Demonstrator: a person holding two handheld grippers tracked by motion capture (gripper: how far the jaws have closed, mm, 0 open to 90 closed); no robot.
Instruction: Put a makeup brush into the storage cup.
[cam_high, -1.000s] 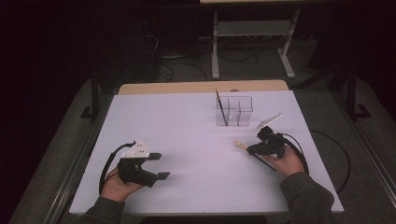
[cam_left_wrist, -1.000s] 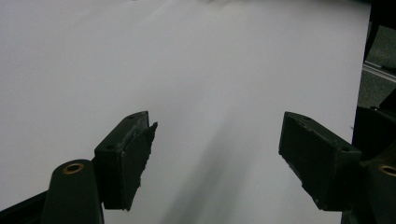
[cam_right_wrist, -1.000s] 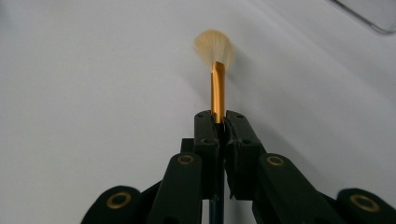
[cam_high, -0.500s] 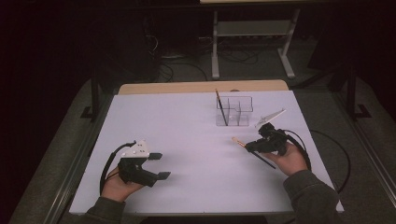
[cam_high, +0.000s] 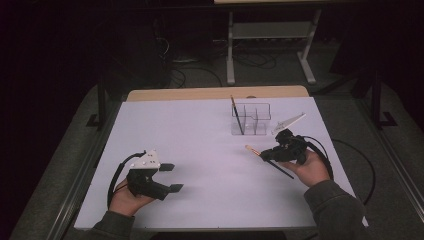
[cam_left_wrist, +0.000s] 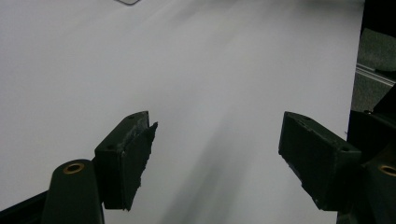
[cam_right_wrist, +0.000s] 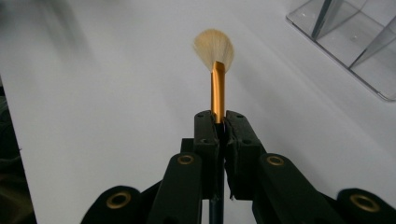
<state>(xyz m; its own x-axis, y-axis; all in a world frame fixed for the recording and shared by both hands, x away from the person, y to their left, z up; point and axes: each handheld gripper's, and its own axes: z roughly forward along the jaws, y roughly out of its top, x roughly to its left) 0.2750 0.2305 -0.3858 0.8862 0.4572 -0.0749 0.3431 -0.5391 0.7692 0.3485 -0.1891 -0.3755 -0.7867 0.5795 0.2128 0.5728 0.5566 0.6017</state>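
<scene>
My right gripper (cam_high: 267, 154) (cam_right_wrist: 218, 122) is shut on a fan brush (cam_right_wrist: 216, 65) with pale bristles, a gold ferrule and a dark handle (cam_high: 281, 169). The brush (cam_high: 251, 149) is held above the white table, bristles pointing left, just in front of a clear compartment organiser (cam_high: 251, 119). One dark brush (cam_high: 237, 114) stands upright in the organiser's left compartment. My left gripper (cam_high: 170, 177) (cam_left_wrist: 217, 154) rests low at the table's front left, jaws wide open with nothing between them.
The white table top (cam_high: 200, 135) has a wooden strip along its far edge (cam_high: 215, 93). The organiser's clear corner (cam_right_wrist: 345, 46) lies at the upper right of the right gripper view. Cables trail from both grippers. A metal stand (cam_high: 270, 45) is on the dark floor beyond.
My right gripper has risen a little with the brush held in it. The left gripper has stayed where it was.
</scene>
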